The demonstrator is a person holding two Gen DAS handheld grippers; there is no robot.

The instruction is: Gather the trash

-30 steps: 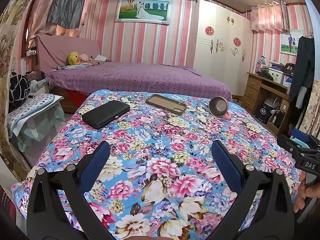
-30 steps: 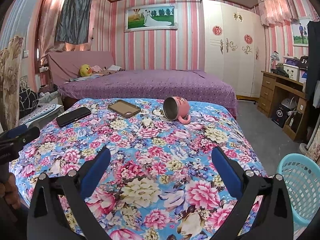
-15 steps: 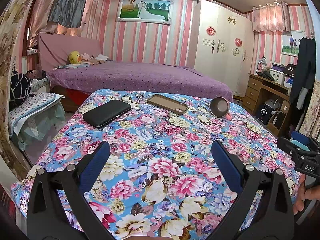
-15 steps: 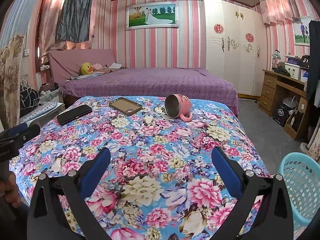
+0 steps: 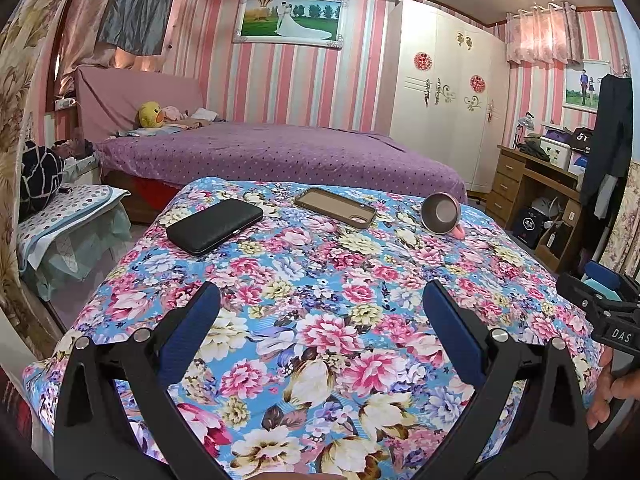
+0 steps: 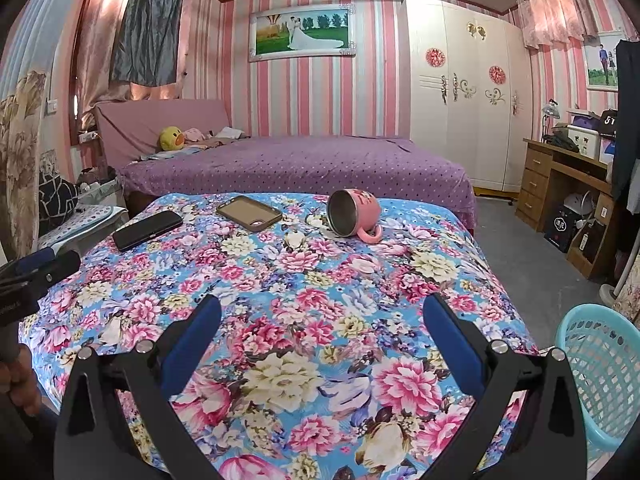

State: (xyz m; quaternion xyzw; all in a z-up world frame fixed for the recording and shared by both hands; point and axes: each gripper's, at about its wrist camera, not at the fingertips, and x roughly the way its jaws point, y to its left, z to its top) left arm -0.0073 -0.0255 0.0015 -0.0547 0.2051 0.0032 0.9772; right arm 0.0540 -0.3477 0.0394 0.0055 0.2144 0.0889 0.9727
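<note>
Since cameras rose slightly, pink mug (image 6: 354, 213) farther off.

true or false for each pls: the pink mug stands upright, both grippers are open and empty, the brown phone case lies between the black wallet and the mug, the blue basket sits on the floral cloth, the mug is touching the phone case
1. The pink mug stands upright. False: it lies on its side, mouth toward the cameras.
2. The left gripper and right gripper are open and empty. True.
3. The brown phone case lies between the black wallet and the mug. True.
4. The blue basket sits on the floral cloth. False: it stands off the cloth's right edge, lower down.
5. The mug touches the phone case. False: cloth shows between them.
</note>
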